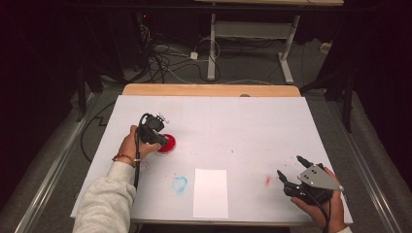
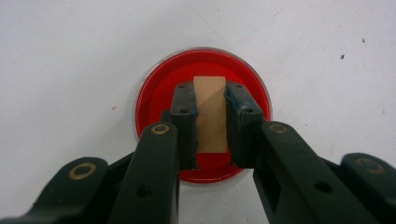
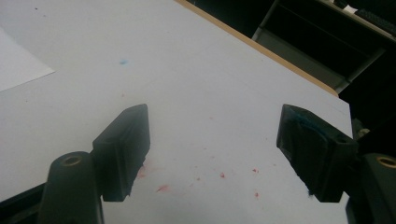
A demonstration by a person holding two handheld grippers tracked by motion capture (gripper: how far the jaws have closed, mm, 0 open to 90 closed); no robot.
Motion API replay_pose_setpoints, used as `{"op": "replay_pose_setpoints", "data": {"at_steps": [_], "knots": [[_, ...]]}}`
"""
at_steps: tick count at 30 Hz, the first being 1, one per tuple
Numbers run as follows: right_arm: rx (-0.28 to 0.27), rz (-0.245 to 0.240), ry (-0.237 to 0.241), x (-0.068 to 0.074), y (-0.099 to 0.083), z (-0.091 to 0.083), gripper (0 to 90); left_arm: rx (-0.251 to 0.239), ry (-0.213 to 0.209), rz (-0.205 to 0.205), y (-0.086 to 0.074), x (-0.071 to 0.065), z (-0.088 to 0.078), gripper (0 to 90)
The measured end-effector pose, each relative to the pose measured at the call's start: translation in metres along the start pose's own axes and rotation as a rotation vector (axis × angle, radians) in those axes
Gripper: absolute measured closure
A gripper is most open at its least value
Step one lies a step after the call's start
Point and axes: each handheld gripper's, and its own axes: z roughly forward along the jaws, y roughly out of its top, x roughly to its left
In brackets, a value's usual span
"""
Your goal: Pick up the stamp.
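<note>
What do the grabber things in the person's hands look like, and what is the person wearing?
Both grippers are black. The left gripper has two chunky jaws with brass-coloured rivets, bluish smudges on its pads, and a black cable trailing back along the arm. The right gripper carries a grey three-cornered plate on top. The person wears a light grey sleeve and an orange bracelet on the left wrist.

Glossy red dish, matt wooden block, paper sheet

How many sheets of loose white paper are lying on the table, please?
1: the paper sheet lies near the table's front edge, between the blue smudge and the red smudge.
</note>
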Motion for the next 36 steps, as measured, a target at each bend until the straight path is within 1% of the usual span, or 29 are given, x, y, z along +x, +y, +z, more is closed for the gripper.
{"op": "replay_pose_setpoints", "data": {"at_steps": [5, 10, 13, 18, 22, 24, 30, 36], "knots": [[0.002, 0.000, 0.002, 0.0003, 0.0000, 0.0003, 26.0, 0.007, 0.013, 0.003, 0.0009, -0.0021, 0.0005, 74.0], [0.000, 0.001, 0.000, 0.0001, 0.0002, -0.0002, 26.0, -0.011, -0.016, -0.011, -0.0023, 0.0024, 0.0007, 74.0], [-0.001, -0.003, -0.002, -0.0005, 0.0000, -0.0010, 26.0, -0.020, -0.022, -0.014, -0.0037, 0.0031, 0.0007, 74.0], [-0.004, -0.005, -0.003, -0.0014, -0.0003, -0.0012, 26.0, -0.020, -0.011, -0.010, -0.0034, 0.0015, 0.0004, 74.0], [-0.002, -0.006, -0.008, -0.0014, -0.0004, -0.0014, 25.9, -0.009, 0.019, 0.006, -0.0019, -0.0029, -0.0003, 73.9], [-0.005, -0.008, -0.005, -0.0015, -0.0002, -0.0013, 25.9, -0.008, 0.023, 0.010, -0.0018, -0.0034, -0.0006, 73.9], [-0.003, -0.009, -0.005, -0.0009, 0.0001, -0.0015, 25.9, -0.035, -0.012, -0.013, -0.0055, 0.0017, -0.0005, 73.9], [0.000, -0.010, -0.001, -0.0009, 0.0009, 0.0008, 26.0, -0.047, -0.010, -0.017, -0.0069, 0.0016, -0.0009, 73.9]]}}
